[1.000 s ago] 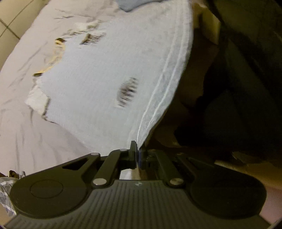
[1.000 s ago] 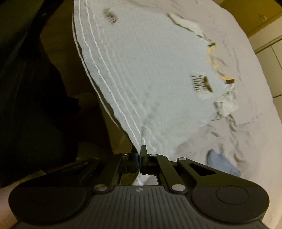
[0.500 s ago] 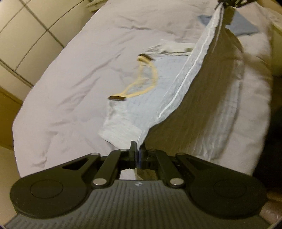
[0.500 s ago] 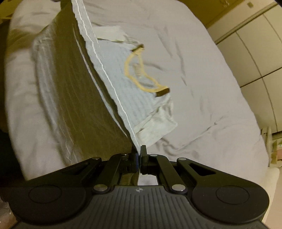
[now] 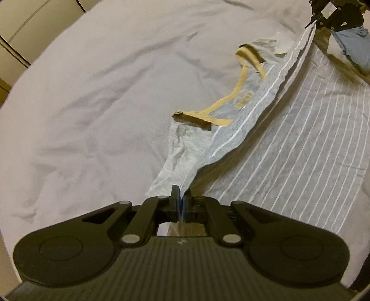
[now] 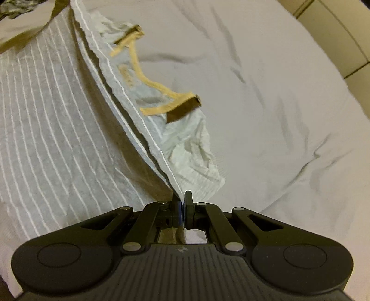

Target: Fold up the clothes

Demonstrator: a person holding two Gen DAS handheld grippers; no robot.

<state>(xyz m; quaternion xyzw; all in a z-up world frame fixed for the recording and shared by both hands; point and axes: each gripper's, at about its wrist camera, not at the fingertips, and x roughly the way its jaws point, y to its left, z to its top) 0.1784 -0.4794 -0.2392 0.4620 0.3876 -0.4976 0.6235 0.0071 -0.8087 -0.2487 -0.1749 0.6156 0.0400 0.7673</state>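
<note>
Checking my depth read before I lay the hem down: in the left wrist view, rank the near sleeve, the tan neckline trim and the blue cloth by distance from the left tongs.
1. Near sleeve: just ahead of the left tongs, slightly left.
2. Tan neckline trim: mid-bed, ahead and right.
3. Blue cloth: far upper right, by the right tongs.

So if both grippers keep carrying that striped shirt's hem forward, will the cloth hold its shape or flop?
Probably flop: the striped shirt sags in a curve between the left gripper and the right gripper, so it looks limp. It seems light, since thin pinches lift the hem. The sleeve is already rumpled, so it will likely crease on the bed.
</note>
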